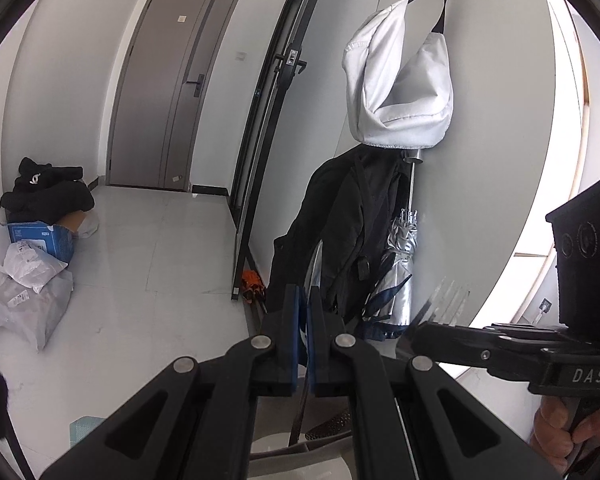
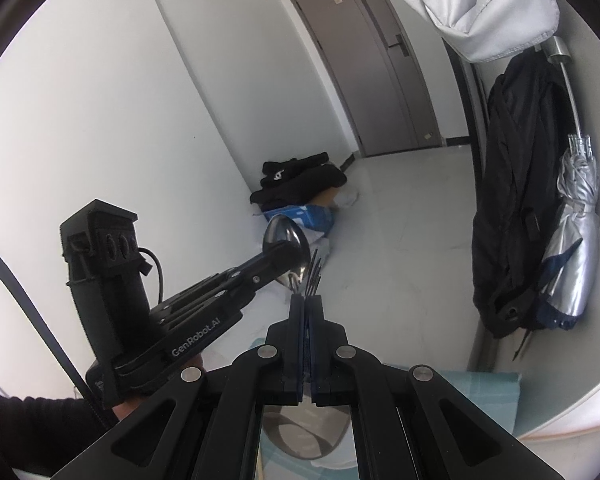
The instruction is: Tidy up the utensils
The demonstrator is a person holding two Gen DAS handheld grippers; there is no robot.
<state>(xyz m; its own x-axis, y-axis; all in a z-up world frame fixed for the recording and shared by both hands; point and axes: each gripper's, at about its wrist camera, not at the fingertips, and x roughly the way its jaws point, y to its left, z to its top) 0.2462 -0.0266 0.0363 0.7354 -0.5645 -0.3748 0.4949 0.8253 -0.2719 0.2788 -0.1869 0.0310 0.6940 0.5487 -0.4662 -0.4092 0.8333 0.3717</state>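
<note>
In the left wrist view my left gripper [image 1: 305, 296] is shut on a metal spoon [image 1: 316, 264], seen edge-on and sticking up past the fingertips. My right gripper [image 1: 420, 330] reaches in from the right, shut on a fork [image 1: 448, 300] with its tines pointing up. In the right wrist view the right gripper [image 2: 306, 300] pinches the fork [image 2: 314, 274], and the left gripper [image 2: 292, 250] comes in from the left with the spoon bowl [image 2: 286, 238] just beside the tines. A hand [image 1: 560, 436] holds the right gripper's grip.
Below the grippers lie a shiny metal bowl [image 2: 304, 428] and a teal mat [image 2: 480, 392] on a white table. A black coat [image 2: 516, 208], a silver umbrella [image 2: 576, 240] and a white bag [image 1: 400, 80] hang on the right wall. Boxes and black clothes [image 1: 44, 196] sit by the grey door [image 1: 168, 88].
</note>
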